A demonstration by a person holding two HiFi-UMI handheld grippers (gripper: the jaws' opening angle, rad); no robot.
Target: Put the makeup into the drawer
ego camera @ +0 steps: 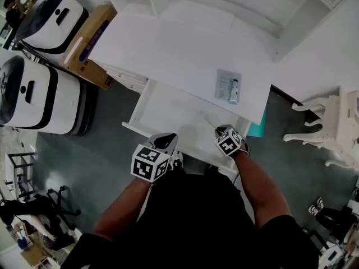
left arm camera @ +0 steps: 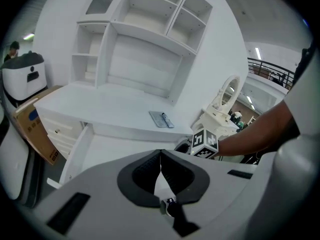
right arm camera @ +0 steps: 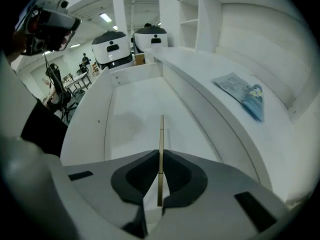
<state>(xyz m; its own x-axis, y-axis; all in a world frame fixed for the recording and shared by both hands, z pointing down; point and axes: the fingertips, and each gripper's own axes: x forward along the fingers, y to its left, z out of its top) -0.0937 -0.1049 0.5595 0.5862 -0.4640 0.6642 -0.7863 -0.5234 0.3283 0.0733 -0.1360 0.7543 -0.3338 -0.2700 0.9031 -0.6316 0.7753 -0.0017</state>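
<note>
1. The right gripper view shows clearly the right gripper [right arm camera: 160, 156] with jaws clamped on a thin makeup pencil [right arm camera: 160, 134] above the open drawer [right arm camera: 135, 109].
2. In the head view, a makeup packet [ego camera: 229, 86] lies on the counter [ego camera: 179, 55] at twelve o'clock from that gripper.
3. The left gripper [left arm camera: 160, 156] tilts downward, jaws closed and empty.

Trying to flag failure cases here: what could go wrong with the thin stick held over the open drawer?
1. The thin stick is pinched narrowly in the right gripper's jaws and juts well past them; it may pivot or slip out early.
2. Released, it could roll across the drawer's smooth floor.
3. The packet lies near the front edge of the tabletop, above the drawer; a lifting arm might brush it off.
</note>
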